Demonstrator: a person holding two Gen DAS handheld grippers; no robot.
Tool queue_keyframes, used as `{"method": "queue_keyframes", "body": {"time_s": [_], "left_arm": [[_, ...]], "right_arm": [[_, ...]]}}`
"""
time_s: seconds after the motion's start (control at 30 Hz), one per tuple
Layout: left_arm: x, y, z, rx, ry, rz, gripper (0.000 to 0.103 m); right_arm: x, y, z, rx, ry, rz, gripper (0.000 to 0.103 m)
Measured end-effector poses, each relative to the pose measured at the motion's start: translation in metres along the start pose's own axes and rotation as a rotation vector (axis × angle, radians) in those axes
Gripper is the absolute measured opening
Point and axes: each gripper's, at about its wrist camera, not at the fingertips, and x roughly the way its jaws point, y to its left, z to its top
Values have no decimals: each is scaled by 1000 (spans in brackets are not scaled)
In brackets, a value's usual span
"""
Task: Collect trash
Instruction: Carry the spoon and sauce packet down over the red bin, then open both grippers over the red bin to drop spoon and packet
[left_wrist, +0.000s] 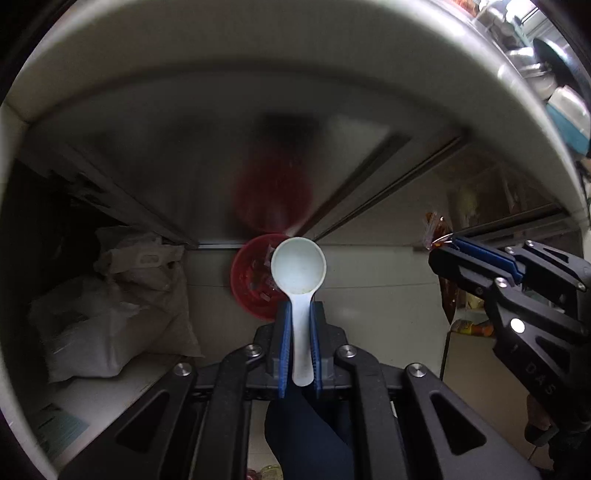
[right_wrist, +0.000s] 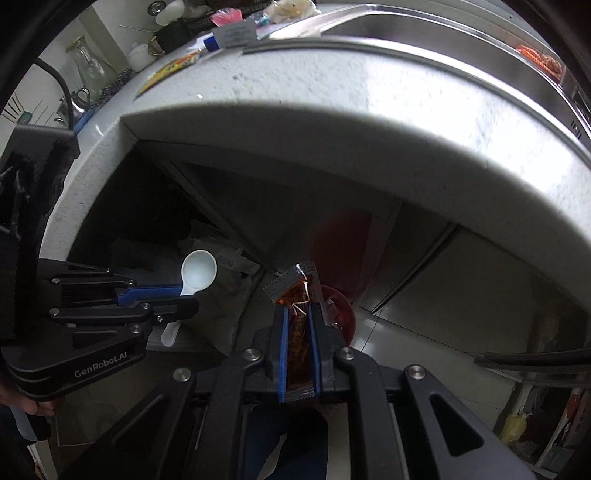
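Red bin (left_wrist: 255, 277) on the floor below the table edge (right_wrist: 332, 122), open top, some scraps already inside. Both hands loaded, nothing released yet.

Progress, judged from the views: two pieces of trash are picked up and carried to the drop point; the drop itself is not yet done. More litter lies on the table top near its far left corner: a yellow wrapper (right_wrist: 173, 68) and a pink scrap (right_wrist: 226, 16). So the task looks partway, with at least another round to come.

Left tongs (left_wrist: 300, 317): pressed together on the handle of a white scoop (left_wrist: 299, 266). Pads grip the handle on both sides; the bowl sticks out ahead, directly over the bin in the left view.

Right tongs (right_wrist: 298, 325): pressed together on a sauce packet (right_wrist: 297, 291), clear film with red-brown fill. The packet runs lengthwise between the pads, its crimped end ahead of the tips, just left of the bin rim (right_wrist: 341, 295) in the right view.

Neither item touches the bin. A pale sack (left_wrist: 110, 302) sits on the floor left of the bin, under the table.
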Motion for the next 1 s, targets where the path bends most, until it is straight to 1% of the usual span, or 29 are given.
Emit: {"method": "queue_keyframes", "body": {"time_s": [0.13, 0.23, 0.3, 0.33, 0.37, 0.43, 0.5, 0.57, 0.63, 0.77, 0.83, 0.87, 0.93, 1.0], "left_arm": [[49, 8, -3, 4, 29, -29, 9], [76, 9, -4, -1, 30, -44, 9], [91, 9, -3, -1, 40, -57, 19], [93, 9, -2, -3, 38, -55, 34], [96, 10, -2, -6, 33, -53, 46], [98, 12, -1, -18, 22, -52, 52], [98, 12, -1, -28, 15, -56, 54], [97, 14, -1, -42, 12, -75, 64], [96, 15, -1, -44, 19, -74, 66], [88, 13, -4, -22, 8, -24, 66], [81, 18, -8, -30, -6, -8, 67], [79, 20, -9, -37, -13, -6, 71], [74, 26, -13, -53, -29, -11, 76], [73, 34, -15, -75, -42, -10, 79]], "right_arm": [[39, -11, -8, 38, 19, -11, 10], [65, -19, -14, 77, 43, -13, 10], [77, -21, -17, 92, 53, -14, 10], [81, -22, -19, 96, 57, -16, 10], [85, -24, -21, 102, 64, -19, 10], [91, -26, -23, 112, 78, -17, 10], [93, -30, -26, 119, 87, -23, 10], [94, -32, -29, 128, 100, -17, 10], [91, -27, -32, 122, 106, -16, 10], [92, -23, -32, 105, 105, -5, 10], [92, -24, -32, 90, 105, 5, 10], [92, -23, -31, 80, 105, 9, 10], [101, -16, -27, 60, 106, 13, 10], [99, -19, -28, 43, 116, 16, 10]]}}
